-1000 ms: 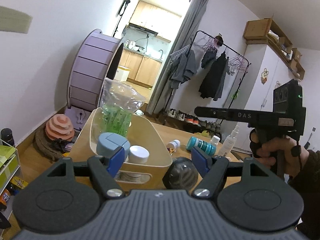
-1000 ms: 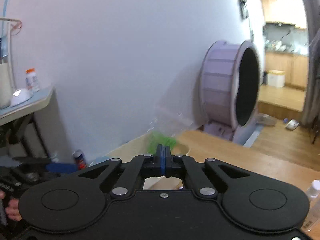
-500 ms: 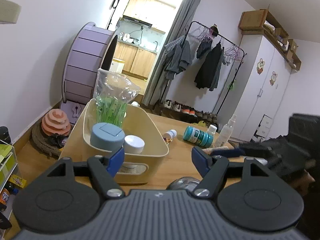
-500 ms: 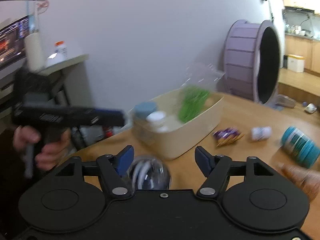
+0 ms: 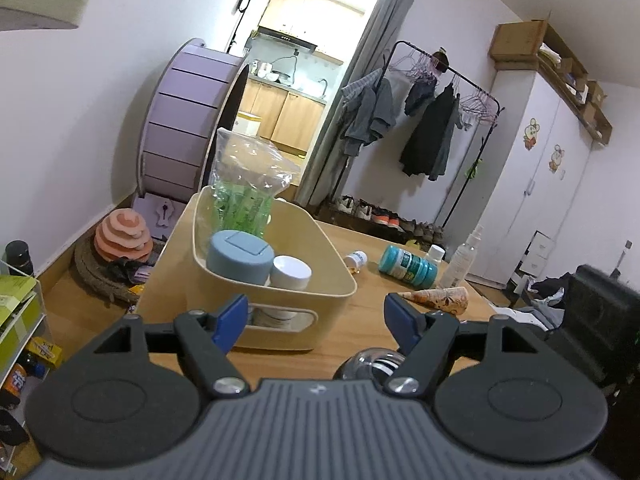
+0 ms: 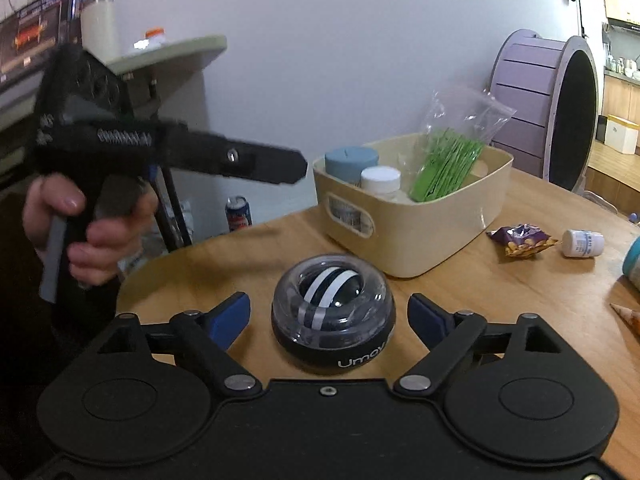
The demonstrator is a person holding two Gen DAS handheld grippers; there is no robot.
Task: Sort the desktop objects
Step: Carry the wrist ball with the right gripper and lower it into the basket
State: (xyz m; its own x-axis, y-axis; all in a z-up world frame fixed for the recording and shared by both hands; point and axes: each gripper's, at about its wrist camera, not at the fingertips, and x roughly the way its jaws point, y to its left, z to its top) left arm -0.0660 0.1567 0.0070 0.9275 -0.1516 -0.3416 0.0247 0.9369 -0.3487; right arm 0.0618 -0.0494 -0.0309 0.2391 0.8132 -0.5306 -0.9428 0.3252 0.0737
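A clear gyro ball (image 6: 332, 322) with a black-and-white rotor sits on the wooden table (image 6: 500, 300), between the fingers of my right gripper (image 6: 329, 318), which is open and not touching it. My left gripper (image 5: 315, 322) is open with nothing between its fingers and points at the cream bin (image 5: 168, 280); the gyro ball (image 5: 370, 360) shows partly behind its right finger. In the right wrist view, a hand (image 6: 92, 232) holds the left gripper (image 6: 294, 168) above the table's left end. The bin (image 6: 420, 248) holds a blue jar (image 6: 351, 160), a white-capped jar (image 6: 380, 180) and a bag of green sticks (image 6: 448, 160).
Loose on the table beyond the bin lie a purple snack pack (image 6: 520, 240), a small white bottle (image 6: 582, 243), a teal bottle (image 5: 406, 268), a spray bottle (image 5: 460, 258) and a cone-shaped packet (image 5: 438, 300). A purple wheel (image 5: 184, 120) stands by the wall.
My right gripper opened and swung down from facing the wall to straddle the gyro ball. The left gripper drew back a little from the bin and stayed open.
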